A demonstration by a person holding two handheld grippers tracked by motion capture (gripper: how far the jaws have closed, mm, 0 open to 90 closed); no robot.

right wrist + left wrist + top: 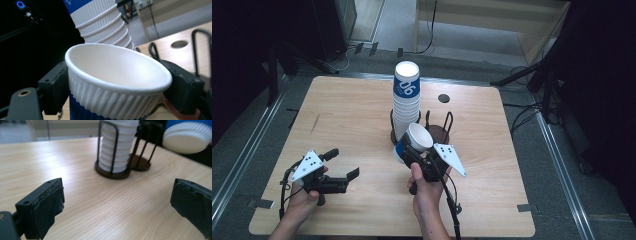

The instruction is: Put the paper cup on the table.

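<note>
1. The cup stack point(117, 147) is cut off at the left gripper view's top edge
2. The held cup point(112, 82) hides the stack's lower part in the right gripper view
3. The wire holder point(432, 131) stands partly behind that cup in the high view

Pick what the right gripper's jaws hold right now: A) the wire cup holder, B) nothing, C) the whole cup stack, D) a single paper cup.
D: the right gripper has its jaws pressed on either side of a single paper cup, lifted clear of the cup stack standing in the wire holder.
</note>
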